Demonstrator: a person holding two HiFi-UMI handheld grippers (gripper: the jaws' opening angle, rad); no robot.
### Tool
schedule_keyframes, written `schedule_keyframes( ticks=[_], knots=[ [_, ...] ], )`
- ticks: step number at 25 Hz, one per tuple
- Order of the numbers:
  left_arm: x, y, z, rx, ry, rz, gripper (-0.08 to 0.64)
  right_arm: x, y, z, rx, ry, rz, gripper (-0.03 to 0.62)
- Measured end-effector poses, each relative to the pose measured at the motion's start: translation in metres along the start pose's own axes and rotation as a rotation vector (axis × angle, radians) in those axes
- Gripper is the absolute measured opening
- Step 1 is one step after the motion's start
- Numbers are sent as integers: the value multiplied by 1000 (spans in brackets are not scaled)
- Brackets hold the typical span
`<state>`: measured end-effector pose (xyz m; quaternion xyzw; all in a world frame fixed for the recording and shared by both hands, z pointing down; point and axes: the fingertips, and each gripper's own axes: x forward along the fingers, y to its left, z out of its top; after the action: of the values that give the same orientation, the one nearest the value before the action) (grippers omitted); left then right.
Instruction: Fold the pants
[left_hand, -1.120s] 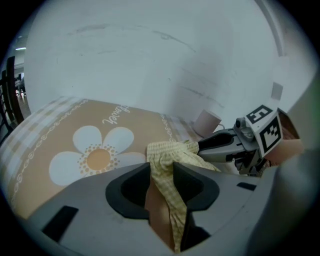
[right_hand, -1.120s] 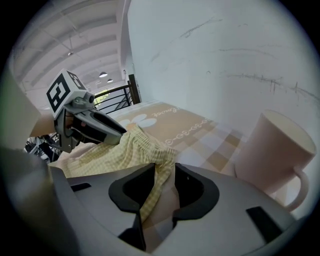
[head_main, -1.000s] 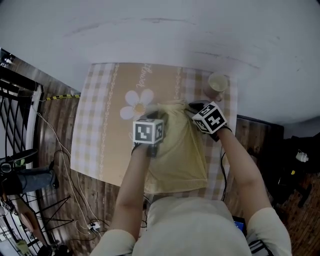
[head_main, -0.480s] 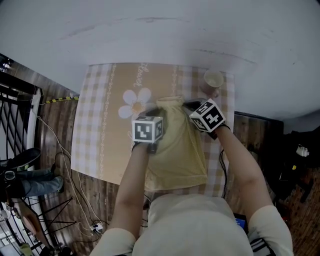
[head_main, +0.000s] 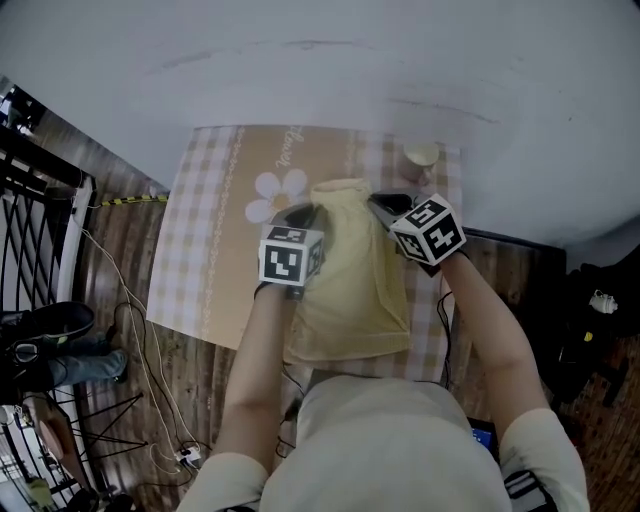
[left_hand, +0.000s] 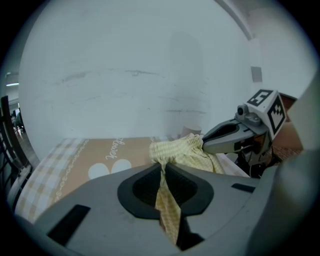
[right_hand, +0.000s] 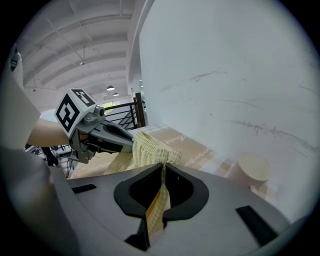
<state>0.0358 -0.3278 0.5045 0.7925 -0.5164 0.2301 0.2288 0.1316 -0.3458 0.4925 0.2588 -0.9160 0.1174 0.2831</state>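
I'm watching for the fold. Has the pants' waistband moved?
Yes. The waistband has lifted off the tablecloth, now reaching slightly past the daisy print.

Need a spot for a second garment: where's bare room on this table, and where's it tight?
Free: the tablecloth from the daisy print out to its left edge. Tight: the right half, where the pants lie, the left claw (jaws just closed) and right claw pinch their waistband, and the cup stands at the far right corner.
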Motion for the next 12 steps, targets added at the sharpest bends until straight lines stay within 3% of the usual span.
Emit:
schedule_keyframes(
  ticks=[5, 12],
  knots=[
    [-36, -22, -2, 49, -42, 6, 29, -31, 23, 5, -19, -61, 3, 20],
    [-85, -57, -37, 17, -65, -5, 29, -68, 68, -7, -49, -118, 46, 20]
  ],
)
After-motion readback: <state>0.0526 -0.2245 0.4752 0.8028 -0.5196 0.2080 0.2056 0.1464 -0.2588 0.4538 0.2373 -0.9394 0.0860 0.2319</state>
